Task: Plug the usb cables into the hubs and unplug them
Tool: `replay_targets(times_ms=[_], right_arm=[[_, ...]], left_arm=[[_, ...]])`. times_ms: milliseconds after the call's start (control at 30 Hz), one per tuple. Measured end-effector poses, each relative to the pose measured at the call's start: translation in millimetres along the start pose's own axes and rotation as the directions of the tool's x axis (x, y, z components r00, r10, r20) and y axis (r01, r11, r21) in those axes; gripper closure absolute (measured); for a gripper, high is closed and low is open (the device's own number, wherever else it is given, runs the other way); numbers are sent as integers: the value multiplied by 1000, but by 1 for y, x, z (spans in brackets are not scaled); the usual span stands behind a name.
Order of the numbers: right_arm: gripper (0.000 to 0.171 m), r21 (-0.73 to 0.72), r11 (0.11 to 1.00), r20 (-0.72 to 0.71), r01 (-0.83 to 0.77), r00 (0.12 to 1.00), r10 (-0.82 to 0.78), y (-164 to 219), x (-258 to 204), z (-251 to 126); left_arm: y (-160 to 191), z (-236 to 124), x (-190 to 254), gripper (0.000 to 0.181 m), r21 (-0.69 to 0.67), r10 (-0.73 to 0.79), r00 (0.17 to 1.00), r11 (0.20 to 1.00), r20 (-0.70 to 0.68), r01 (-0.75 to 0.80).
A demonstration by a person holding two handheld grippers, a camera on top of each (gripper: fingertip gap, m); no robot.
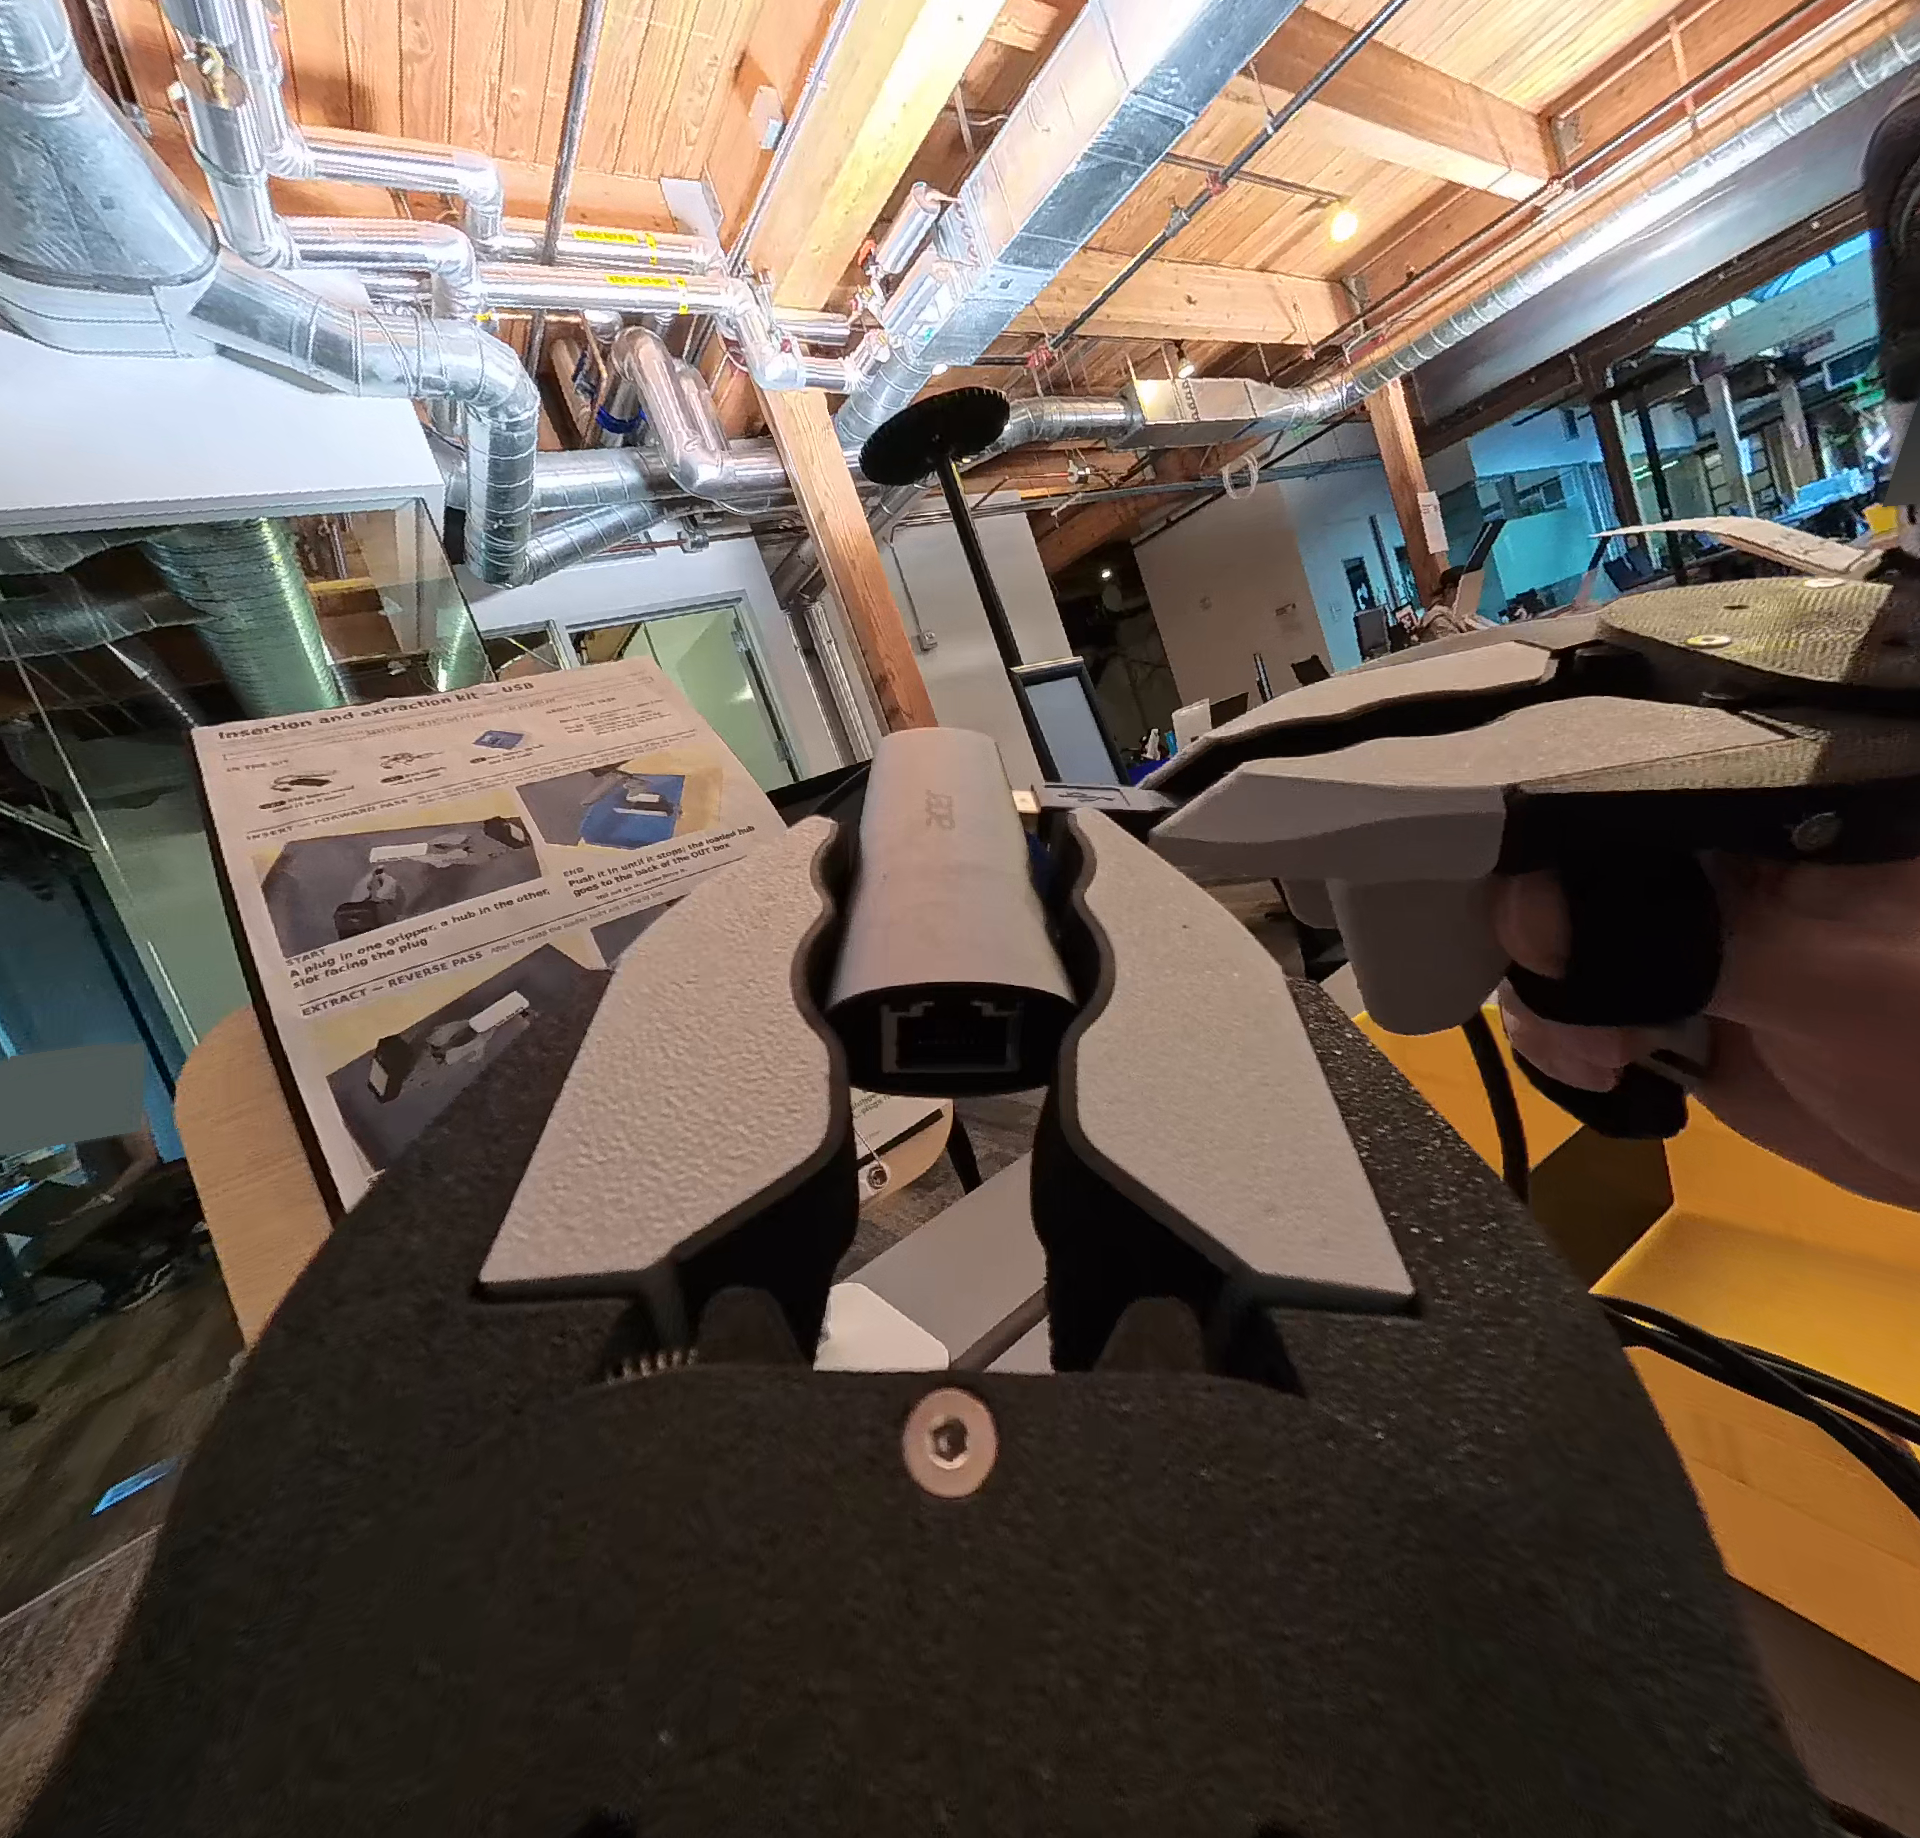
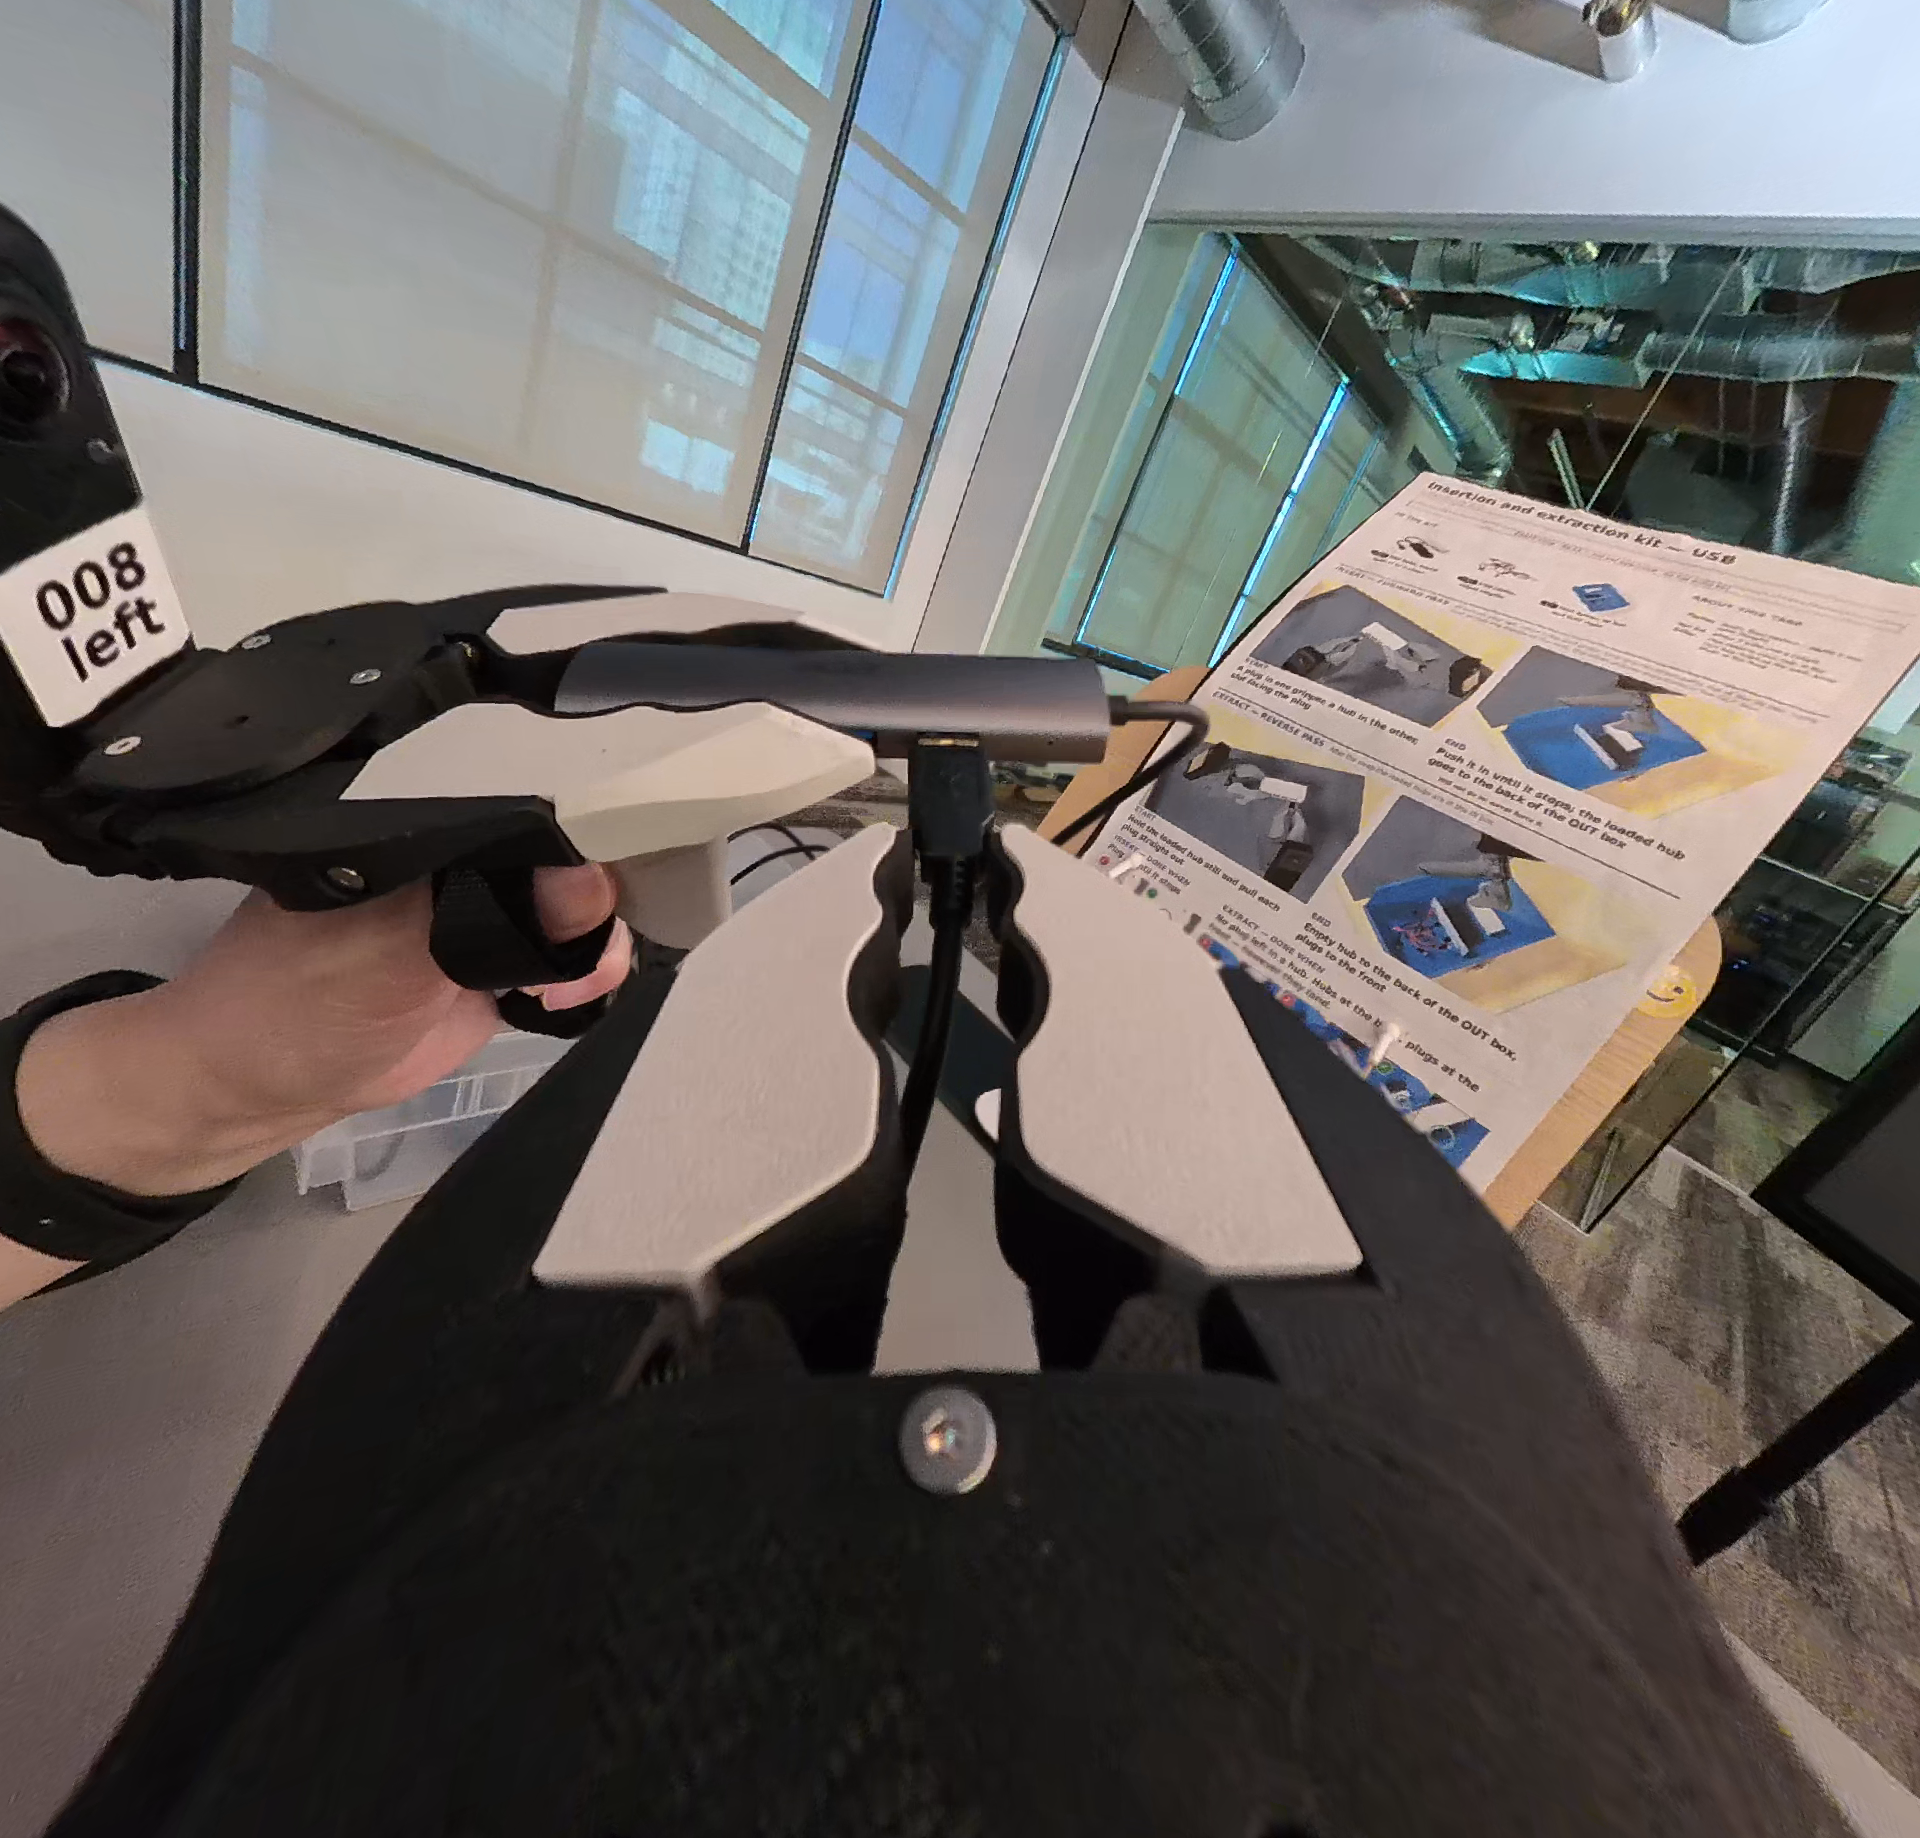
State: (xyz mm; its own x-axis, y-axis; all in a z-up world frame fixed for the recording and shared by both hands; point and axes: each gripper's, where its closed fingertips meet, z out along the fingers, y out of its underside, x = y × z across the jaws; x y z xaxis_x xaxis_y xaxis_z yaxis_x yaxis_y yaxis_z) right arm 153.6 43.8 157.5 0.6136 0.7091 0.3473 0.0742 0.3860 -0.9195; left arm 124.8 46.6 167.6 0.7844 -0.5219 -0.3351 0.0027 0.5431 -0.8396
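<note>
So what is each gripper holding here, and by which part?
Left gripper holds the hub by its long sides, near the network-port end. Right gripper holds the USB plug by its body, at the hub's side.

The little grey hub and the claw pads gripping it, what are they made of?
The hub looks like brushed or anodised metal, probably aluminium: smooth grey skin with a soft sheen, and a black, likely plastic, end cap. The left claw has pale pads that seem to be hard plastic with a grainy matte surface, perhaps printed, on a rough black body.
</note>
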Motion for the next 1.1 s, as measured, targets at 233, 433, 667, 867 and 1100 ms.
replay_targets(times_ms=[233,433,667,867,1100], right_arm=[[159,14,999,-20,32,999,-32,-2,0,-4],[159,-21,999,-24,46,999,-46,2,1,-4],[159,-39,997,9,73,997,-73,4,0,-4],[159,-50,997,34,60,998,-59,8,-1,-4],[159,-22,999,26,31,999,-30,10,-1,-2]], left_arm=[[7,2,2,144,-50,2,998,999,-62,-5],[14,2,2,144,-90,42,997,995,-70,-49],[19,0,4,144,-110,62,992,991,-109,-74],[20,-1,4,144,-123,108,987,985,-116,-122],[21,-2,4,143,-130,117,986,983,-116,-132]])
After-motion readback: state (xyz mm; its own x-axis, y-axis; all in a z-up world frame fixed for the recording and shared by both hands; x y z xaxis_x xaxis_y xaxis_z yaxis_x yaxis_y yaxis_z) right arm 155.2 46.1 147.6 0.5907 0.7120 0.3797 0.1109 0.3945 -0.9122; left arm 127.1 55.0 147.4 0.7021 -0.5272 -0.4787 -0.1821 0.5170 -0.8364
